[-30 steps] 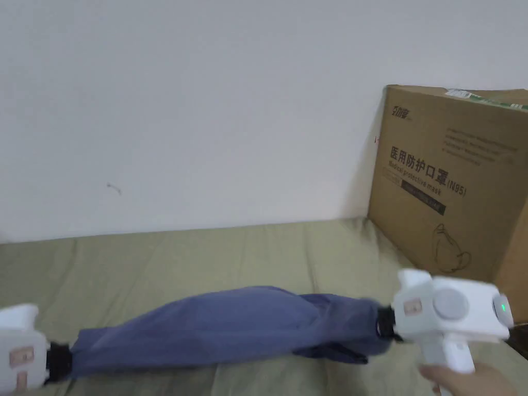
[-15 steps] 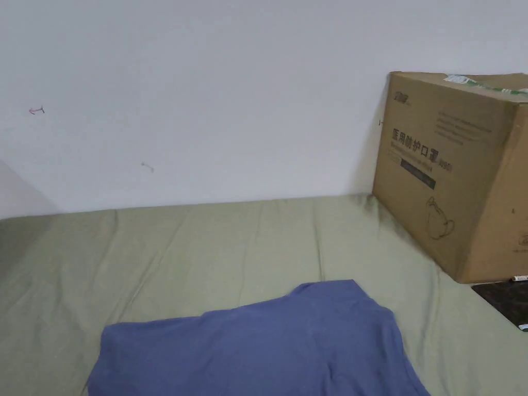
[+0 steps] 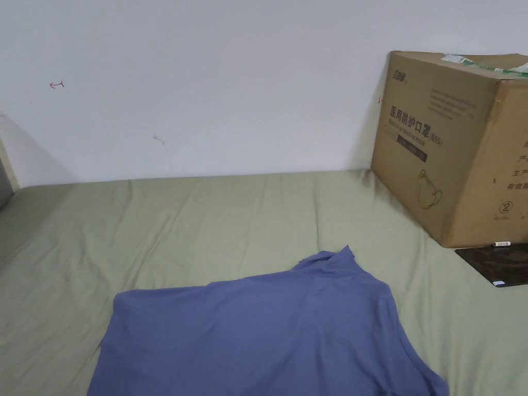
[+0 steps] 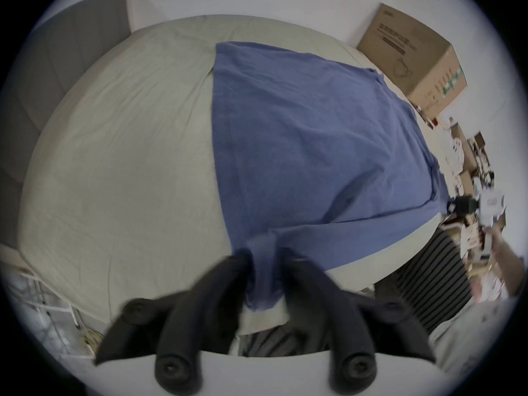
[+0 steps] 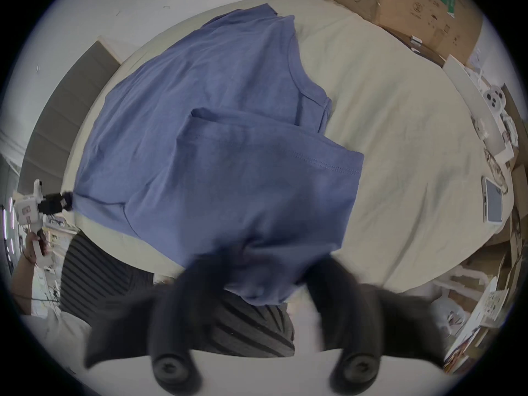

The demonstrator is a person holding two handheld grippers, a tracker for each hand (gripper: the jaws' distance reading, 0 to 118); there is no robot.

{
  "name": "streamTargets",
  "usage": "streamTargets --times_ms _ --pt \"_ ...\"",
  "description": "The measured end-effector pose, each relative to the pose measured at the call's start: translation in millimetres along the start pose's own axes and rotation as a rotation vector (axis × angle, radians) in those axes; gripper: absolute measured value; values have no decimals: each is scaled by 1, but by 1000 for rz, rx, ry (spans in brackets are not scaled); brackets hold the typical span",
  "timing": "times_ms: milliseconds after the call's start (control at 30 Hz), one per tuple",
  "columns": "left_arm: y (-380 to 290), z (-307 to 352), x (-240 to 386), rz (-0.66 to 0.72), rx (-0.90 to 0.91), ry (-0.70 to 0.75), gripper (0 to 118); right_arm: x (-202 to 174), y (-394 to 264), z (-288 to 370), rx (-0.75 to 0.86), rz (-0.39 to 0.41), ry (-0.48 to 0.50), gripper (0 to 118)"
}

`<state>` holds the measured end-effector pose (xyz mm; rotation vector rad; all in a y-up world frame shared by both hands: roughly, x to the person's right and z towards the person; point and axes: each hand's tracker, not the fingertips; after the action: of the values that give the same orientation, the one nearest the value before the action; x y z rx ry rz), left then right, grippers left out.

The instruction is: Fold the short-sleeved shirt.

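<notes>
Blue shirt (image 3: pixel 268 335) spread on the green sheet (image 3: pixel 206 216), collar end toward the wall, lower part running off the bottom of the head view. Cardboard box (image 3: pixel 454 144) at the right against the wall, a dark mat (image 3: pixel 495 263) just beside its base.

From the left gripper view: left gripper (image 4: pixel 264 262) pinching a bunched corner of the shirt (image 4: pixel 314 145) between its two black jaws, cloth hanging down through the gap, at the near edge of the bed. Farther off at the right edge, right gripper (image 4: pixel 457 206) with white body, also at the shirt's near edge, held by a hand (image 4: pixel 497 248). Box (image 4: pixel 414 59) beyond the far corner of the shirt, clutter trailing along that side. A striped garment below the bed edge.

From the right gripper view: right gripper (image 5: pixel 265 259) with jaws blurred, cloth gathered between them and drooping below; pinching the shirt (image 5: pixel 214 116), as far as the blur allows. Sleeve hem with its stitching folded over on top, neckline curve visible near the far end. Left gripper (image 5: pixel 67 199) small at the left, clamped on the other near corner, held by a hand (image 5: pixel 35 243). A phone (image 5: pixel 493 202) lying at the right edge of the sheet (image 5: pixel 400 145), box (image 5: pixel 414 8) at the top.
</notes>
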<state>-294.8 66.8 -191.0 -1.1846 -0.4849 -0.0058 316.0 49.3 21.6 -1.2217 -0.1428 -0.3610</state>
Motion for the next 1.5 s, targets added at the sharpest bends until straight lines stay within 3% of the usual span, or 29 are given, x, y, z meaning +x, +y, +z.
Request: streamTargets --times_ms 33,67,133,233,333,533,633,667,700,733,767,833,867,1033,1167,1233,1333,1367,1400,1467,1500 --pt "3 2 -1 25 -25 -28 100 0 0 3 1 1 -6 107" --pt "3 3 -1 28 -41 -50 109 0 0 6 16 -2 1 107" --pt "4 10 -1 14 -15 -67 106 0 5 14 33 -28 -18 107" --pt "13 43 16 21 64 -87 106 -7 11 37 100 -79 45 107" --pt "21 86 41 36 251 -132 106 -29 14 80 282 -87 106 107" --pt "-17 163 104 -26 1032 -37 102 -98 -14 166 974 -23 156 106" --pt "-44 176 134 -49 1297 59 92 -125 -31 186 1221 -34 138 101" --pt "-50 178 142 -52 1343 87 74 -134 -33 191 1263 -40 122 84" --pt "-53 181 148 -53 1358 110 47 -141 -33 195 1290 -34 94 51" --pt "-55 183 152 -49 1368 130 14 -147 -31 197 1297 -15 64 6" --pt "-53 183 155 -44 1357 143 0 -151 -27 198 1288 -13 20 0" --pt "-51 184 154 -41 1347 145 0 -150 -19 197 1262 1 115 0" --pt "-48 185 152 -46 1311 70 0 -152 -15 195 1237 -10 117 0" --pt "-29 190 138 -49 1201 80 0 -147 -9 189 1155 -66 111 0" --pt "27 180 99 -44 605 -3 0 -132 -6 184 988 -34 187 0" --pt "42 151 79 -29 297 29 0 -128 -11 178 978 -20 152 0" --pt "32 99 56 -26 143 65 0 -123 -15 160 909 6 107 0" --pt "28 84 48 -5 98 78 3 -122 -15 154 892 0 95 0" --pt "23 70 39 25 69 87 24 -121 -15 150 884 -4 100 0" --pt "10 37 16 65 9 91 99 -121 -15 142 855 -6 115 0" --pt "5 24 9 81 3 93 106 -122 -13 139 841 -4 116 0"
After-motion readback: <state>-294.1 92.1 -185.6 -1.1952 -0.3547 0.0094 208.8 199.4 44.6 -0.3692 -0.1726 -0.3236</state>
